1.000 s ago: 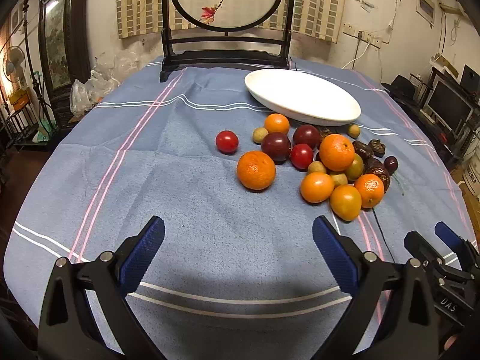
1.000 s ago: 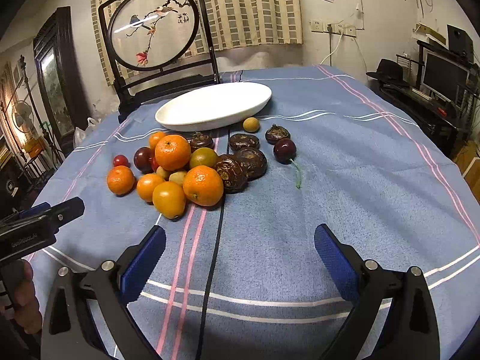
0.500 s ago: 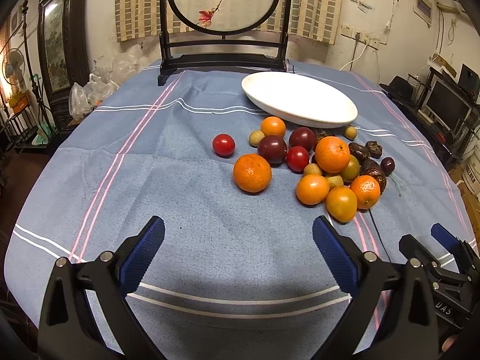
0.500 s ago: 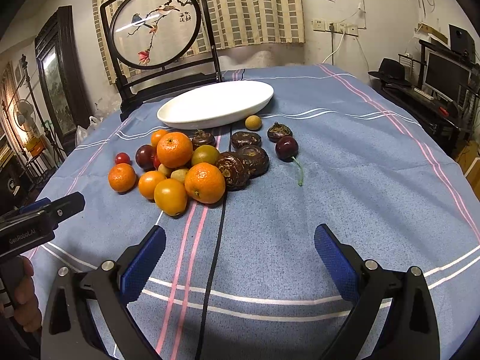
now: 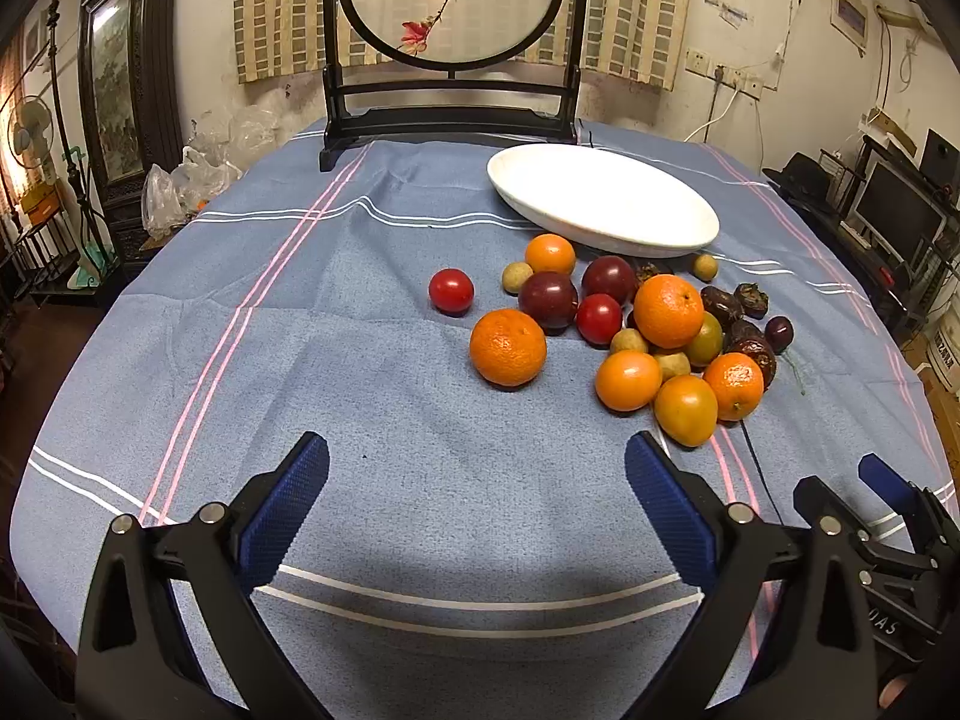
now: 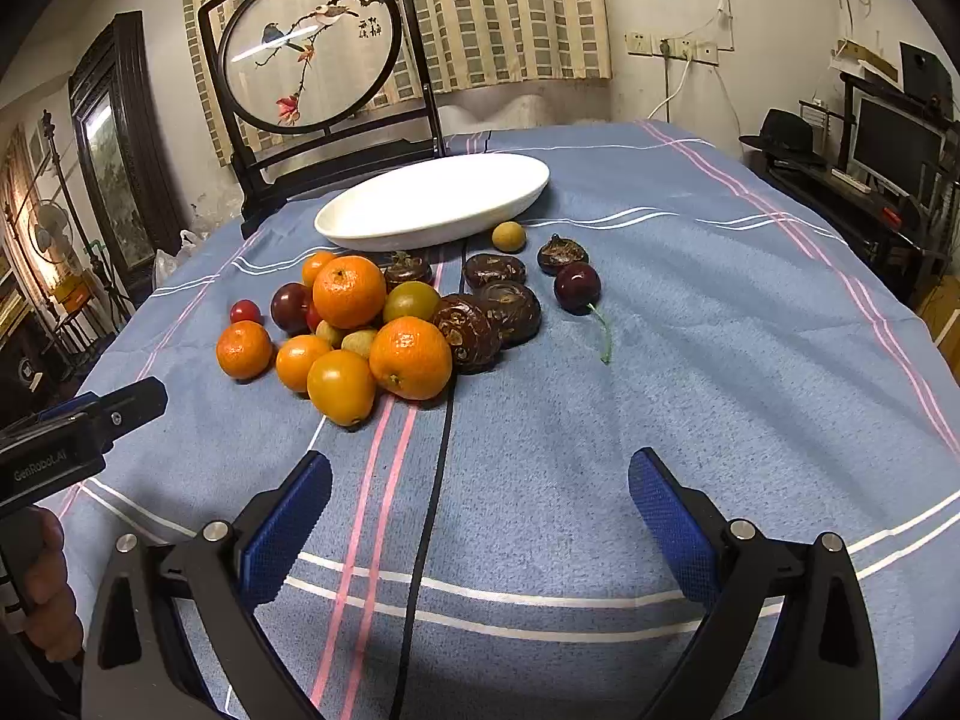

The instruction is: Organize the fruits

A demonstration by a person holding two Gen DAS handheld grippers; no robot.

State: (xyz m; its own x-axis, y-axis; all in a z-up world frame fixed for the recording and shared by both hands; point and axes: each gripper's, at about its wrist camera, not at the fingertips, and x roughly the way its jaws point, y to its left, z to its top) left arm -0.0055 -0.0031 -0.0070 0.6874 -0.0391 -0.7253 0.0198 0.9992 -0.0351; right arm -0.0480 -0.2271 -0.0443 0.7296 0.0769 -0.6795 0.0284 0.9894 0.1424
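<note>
A pile of fruit lies on the blue striped tablecloth: oranges [image 5: 507, 347] [image 6: 410, 358], red tomatoes [image 5: 450, 291], dark plums [image 5: 547, 300], small yellow-green fruits and brown wrinkled fruits [image 6: 510, 310]. A cherry [image 6: 576, 287] lies at the pile's right side. An empty white oval plate [image 5: 603, 200] [image 6: 433, 201] sits just behind the pile. My left gripper [image 5: 477, 483] is open and empty, hovering near the front edge short of the fruit. My right gripper [image 6: 480, 489] is open and empty, also short of the pile.
A dark wooden stand with a round painted screen [image 5: 451, 0] [image 6: 309, 45] stands at the table's far end. A black cable [image 6: 435, 468] runs across the cloth toward the plate. Shelves with a monitor [image 6: 894, 144] stand right of the table.
Both grippers have drawn back slightly and risen; the fruit looks a little farther in the left view. Nothing on the table moved and both grippers stayed open.
</note>
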